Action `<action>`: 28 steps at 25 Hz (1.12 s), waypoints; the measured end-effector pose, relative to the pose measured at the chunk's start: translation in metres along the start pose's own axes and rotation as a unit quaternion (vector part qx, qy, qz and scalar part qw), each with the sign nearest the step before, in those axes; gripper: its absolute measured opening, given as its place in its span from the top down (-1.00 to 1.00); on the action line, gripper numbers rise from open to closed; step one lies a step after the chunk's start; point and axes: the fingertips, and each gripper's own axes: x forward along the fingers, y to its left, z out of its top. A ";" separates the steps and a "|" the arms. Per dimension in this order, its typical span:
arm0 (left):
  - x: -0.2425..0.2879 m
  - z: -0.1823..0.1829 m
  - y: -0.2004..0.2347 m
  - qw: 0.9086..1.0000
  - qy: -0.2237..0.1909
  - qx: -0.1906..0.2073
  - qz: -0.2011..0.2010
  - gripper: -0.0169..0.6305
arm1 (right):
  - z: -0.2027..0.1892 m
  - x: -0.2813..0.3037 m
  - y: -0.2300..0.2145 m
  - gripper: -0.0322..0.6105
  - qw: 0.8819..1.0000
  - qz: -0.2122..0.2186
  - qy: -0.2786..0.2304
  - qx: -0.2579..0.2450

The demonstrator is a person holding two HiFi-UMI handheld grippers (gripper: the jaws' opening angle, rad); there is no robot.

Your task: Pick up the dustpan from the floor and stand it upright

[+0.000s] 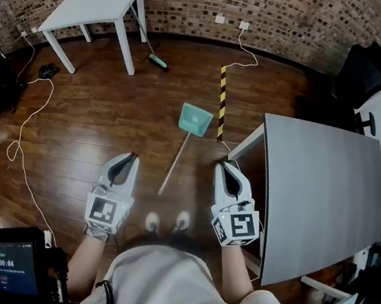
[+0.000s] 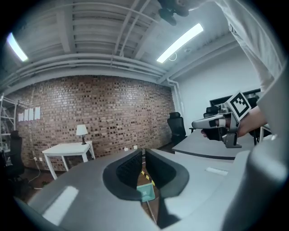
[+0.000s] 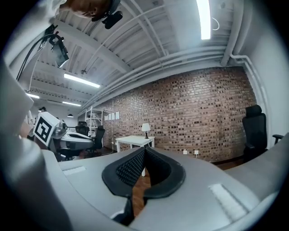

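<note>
A green dustpan (image 1: 194, 120) with a long pale handle (image 1: 174, 163) lies flat on the wooden floor, pan end away from me. The left gripper view catches it through the jaw gap, dustpan (image 2: 146, 191) low and ahead. My left gripper (image 1: 131, 155) is held out to the left of the handle, jaws shut, nothing in them. My right gripper (image 1: 223, 164) is out to the right of the handle, beside the grey table, jaws shut and empty. Both grippers (image 2: 142, 152) (image 3: 144, 150) point nearly level, well above the floor.
A grey table (image 1: 317, 192) stands close at the right. A white table (image 1: 98, 10) with a lamp is at the far left by the brick wall. A yellow-black striped strip (image 1: 222, 96) lies beyond the dustpan. A white cable (image 1: 29, 133) snakes at left. Black chairs (image 1: 361, 73) stand at the right.
</note>
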 end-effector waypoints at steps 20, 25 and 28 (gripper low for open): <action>0.101 -0.280 -0.023 0.984 0.105 -0.123 -0.077 0.37 | -0.237 0.124 0.016 0.71 0.995 0.014 0.093 0.032; 0.101 -0.407 -0.040 0.970 0.157 -0.165 -0.083 0.30 | -0.320 0.134 0.014 0.70 0.992 0.012 0.119 0.043; 0.092 -0.496 -0.057 0.959 0.202 -0.175 -0.092 0.30 | -0.380 0.130 0.007 0.70 0.989 -0.008 0.135 0.061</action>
